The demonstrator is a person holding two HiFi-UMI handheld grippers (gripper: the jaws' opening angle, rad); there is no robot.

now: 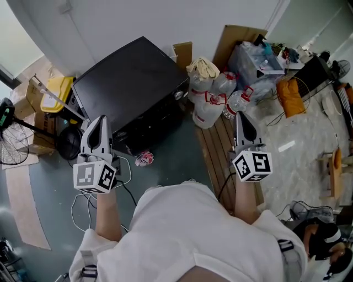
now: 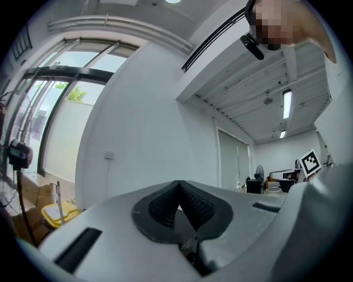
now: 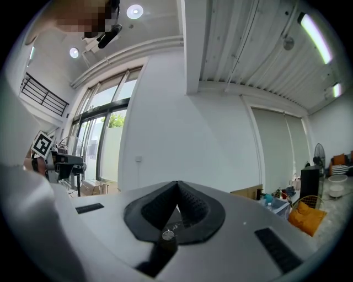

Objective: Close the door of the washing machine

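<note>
The left gripper (image 1: 100, 122) and right gripper (image 1: 243, 120) are both closed and empty; the washing machine (image 1: 129, 82) sits just ahead of the left one.

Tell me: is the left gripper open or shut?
Shut: the left gripper shows its jaws together at the tips, with nothing between.

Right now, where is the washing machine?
In the head view, the black washing machine stands against the wall, upper left of centre, between the yellow bin and the water bottles.

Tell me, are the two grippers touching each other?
Apart. The head view shows the left gripper and the right gripper held on opposite sides, with floor between them.
</note>
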